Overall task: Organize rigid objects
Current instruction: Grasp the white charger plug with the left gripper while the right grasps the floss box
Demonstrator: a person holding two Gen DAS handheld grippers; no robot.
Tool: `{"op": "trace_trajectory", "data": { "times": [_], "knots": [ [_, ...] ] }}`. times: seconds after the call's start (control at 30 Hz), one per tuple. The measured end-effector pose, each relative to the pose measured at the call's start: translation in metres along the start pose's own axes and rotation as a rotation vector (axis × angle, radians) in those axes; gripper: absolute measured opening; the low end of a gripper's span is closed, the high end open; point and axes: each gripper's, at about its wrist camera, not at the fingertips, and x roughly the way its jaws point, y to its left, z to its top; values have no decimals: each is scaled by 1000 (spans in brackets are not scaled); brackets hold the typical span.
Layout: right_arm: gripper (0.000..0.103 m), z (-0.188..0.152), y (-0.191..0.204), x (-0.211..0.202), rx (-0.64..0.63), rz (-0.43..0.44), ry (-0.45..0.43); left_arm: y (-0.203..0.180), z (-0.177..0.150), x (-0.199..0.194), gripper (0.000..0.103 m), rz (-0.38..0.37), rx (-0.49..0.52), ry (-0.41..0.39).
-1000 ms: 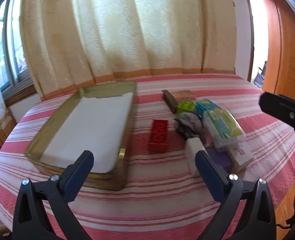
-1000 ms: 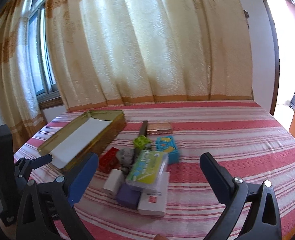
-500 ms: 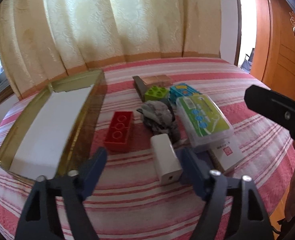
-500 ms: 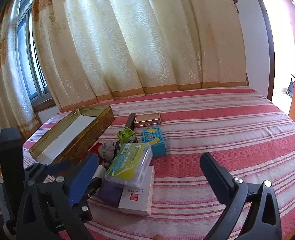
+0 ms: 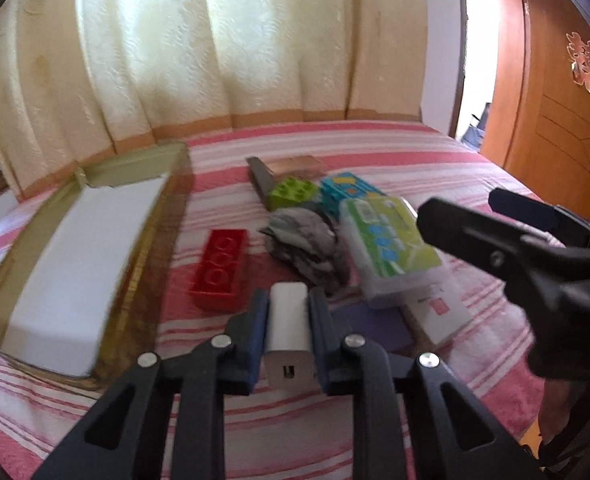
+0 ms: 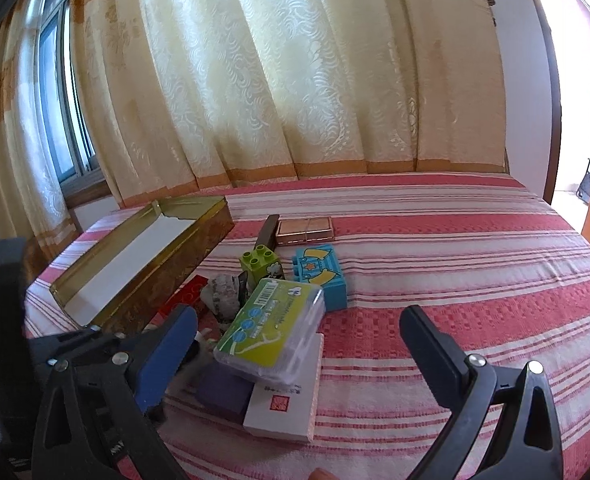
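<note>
Cream curtains (image 6: 295, 80) are hanging behind a bed (image 6: 455, 264) covered in a pink-and-white striped spread, and a wooden door (image 5: 555, 128) is standing at the right. A gold tin (image 5: 147, 248) with a white lining is lying open toward the bed's left edge. Just beside it a red brick (image 5: 221, 268) is resting flat. The other things are crowding the middle of the bed: a green brick (image 6: 261, 264), a blue brick (image 6: 321, 276), a grey stone (image 5: 303, 244) and a clear case (image 6: 271, 332) sitting on a white box (image 6: 283, 404). The left tongs (image 5: 288, 322) are clenching a white charger (image 5: 288, 328) near the bed's front edge. The right tongs (image 6: 299, 344) are hovering released above the clear case.
</note>
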Motion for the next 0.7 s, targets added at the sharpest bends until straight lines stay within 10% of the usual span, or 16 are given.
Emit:
{"op": "trace_trajectory", "data": {
  "times": [0.7],
  "knots": [
    [82,-4,32,46,-103,-121,136,30,-3,-8,19,52,-83,-72]
  ]
}}
